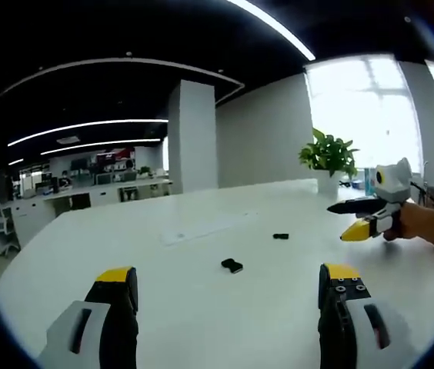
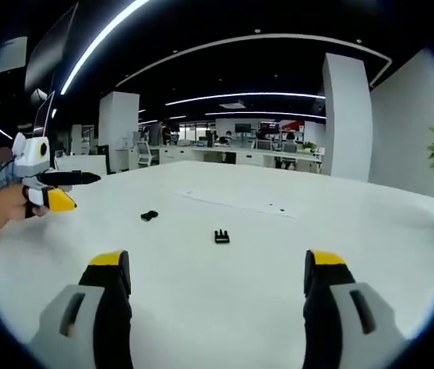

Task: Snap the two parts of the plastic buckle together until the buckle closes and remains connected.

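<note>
Left gripper view. My left gripper (image 1: 228, 288) stood wide open and held nothing, its two yellow-tipped jaws rising from the lower edge with bare white counter (image 1: 186, 323) between them. Beyond the jaws, near the middle of the counter, lay the nearer buckle part (image 1: 232, 266), small and black, its long axis running slantwise from upper left to lower right; which end was which I could not tell. Farther off and to the right lay the second buckle part (image 1: 280, 236), its long axis roughly across the view and well apart from the first. At the far right my right gripper (image 1: 353, 221) hovered above the counter, held in my hand (image 1: 421, 224), its jaws pointing leftward and parted, with nothing between them. A potted plant (image 1: 328, 154) stood behind it on the counter's far edge.

Right gripper view. At the far left my left gripper (image 2: 69, 190) appeared, held in my other hand (image 2: 1, 209), jaws pointing rightward and apart. The rounded buckle part (image 2: 149, 216) lay on the counter (image 2: 217, 323) to its right, its long axis slanting slightly up to the right. Farther right lay the pronged buckle part (image 2: 222, 236), its prongs pointing away from me. My right gripper (image 2: 215, 270) framed the foreground, jaws spread wide and empty. Neither buckle part touched the other or either gripper.
</note>
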